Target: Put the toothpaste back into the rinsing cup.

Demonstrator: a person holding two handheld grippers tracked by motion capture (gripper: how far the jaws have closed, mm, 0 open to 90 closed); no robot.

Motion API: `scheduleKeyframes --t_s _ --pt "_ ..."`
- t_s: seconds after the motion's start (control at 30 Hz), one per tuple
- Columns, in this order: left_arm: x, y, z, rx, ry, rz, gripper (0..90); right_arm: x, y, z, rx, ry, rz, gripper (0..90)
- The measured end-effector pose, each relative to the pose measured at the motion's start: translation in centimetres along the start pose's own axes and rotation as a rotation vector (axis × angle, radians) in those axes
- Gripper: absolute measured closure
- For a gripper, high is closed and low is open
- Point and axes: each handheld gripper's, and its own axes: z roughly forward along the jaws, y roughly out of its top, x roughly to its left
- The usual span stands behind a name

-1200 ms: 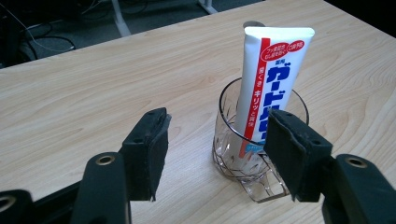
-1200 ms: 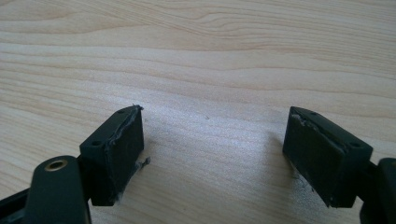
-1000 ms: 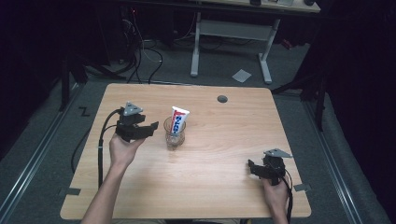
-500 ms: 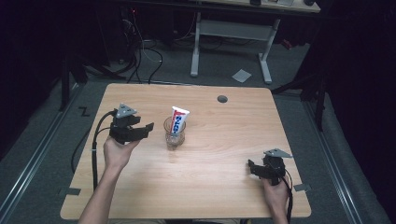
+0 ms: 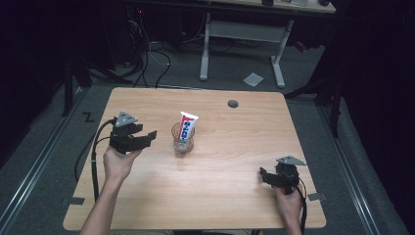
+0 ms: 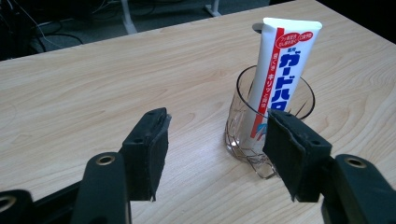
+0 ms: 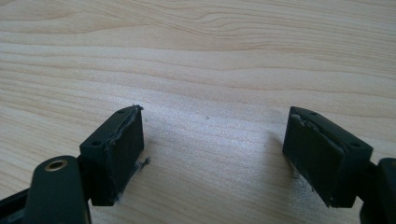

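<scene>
Toothpaste tube [image 5: 186,126] stands upright in clear glass [image 5: 182,139], mid-table; left gripper [image 5: 145,136] has drawn back leftward, jaws spread, empty, so placement looks finished. Right gripper [image 5: 265,176] unmoved at near right, jaws spread

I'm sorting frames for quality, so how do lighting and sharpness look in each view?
High view: the table is evenly lit, the surroundings fall into darkness, and the picture is soft. Left gripper view: bright; the toothpaste tube print reads crisply and the glass shows faint reflections. Right gripper view: the wood grain is sharp, with soft shadows beside the right tongs.
</scene>
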Motion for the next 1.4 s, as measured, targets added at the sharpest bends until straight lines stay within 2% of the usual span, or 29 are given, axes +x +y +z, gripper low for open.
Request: scheduleKeyframes --t_s 0.6,0.93,1.4 --pt "1.0 -1.4 -1.6 -0.016 0.009 -0.044 39.6 0.0 0.0 0.0 0.001 0.0 0.001 20.1" --pt "1.3 -2.1 -2.0 -0.006 0.017 -0.05 39.4 0.0 0.0 0.0 -0.001 0.0 -0.001 20.1" --pt "1.8 -3.5 -2.5 -0.01 0.018 -0.081 39.3 0.0 0.0 0.0 0.0 0.0 0.0 20.1"
